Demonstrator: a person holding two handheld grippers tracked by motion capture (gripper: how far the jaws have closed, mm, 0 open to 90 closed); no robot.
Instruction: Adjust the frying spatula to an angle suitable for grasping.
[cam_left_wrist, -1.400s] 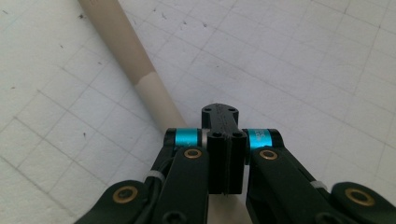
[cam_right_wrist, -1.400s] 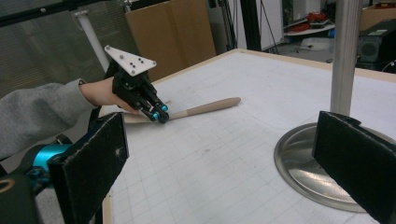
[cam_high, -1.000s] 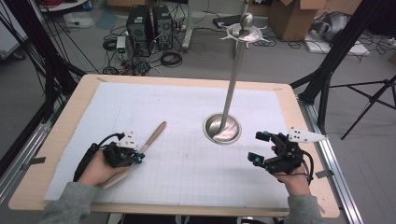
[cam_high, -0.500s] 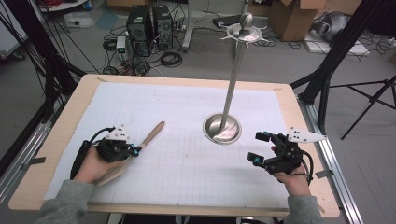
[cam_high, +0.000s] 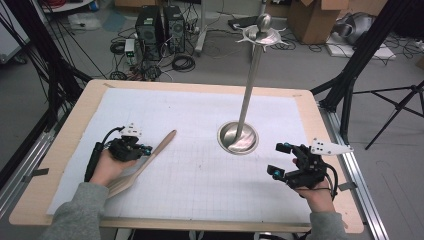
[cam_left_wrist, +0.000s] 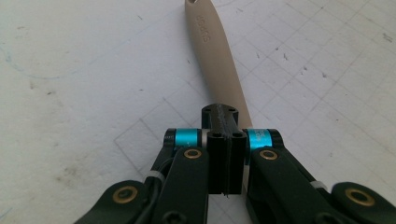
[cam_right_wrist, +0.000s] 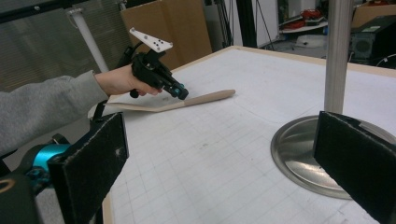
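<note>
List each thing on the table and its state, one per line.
Left gripper: jaws shut, poised over the spatula's handle; whether it grips it cannot be told.
Right gripper: jaws wide open, nothing between them.
Beige spatula: lying flat on the paper, handle pointing toward the stand.
Metal stand: upright on its round base, nothing hanging from it.
Grid paper: flat on the table.

My left claw (cam_high: 145, 149) is clamped shut, tipped low, forearm angled in. My right claw (cam_high: 278, 160) rests level with its jaws spread wide.
</note>
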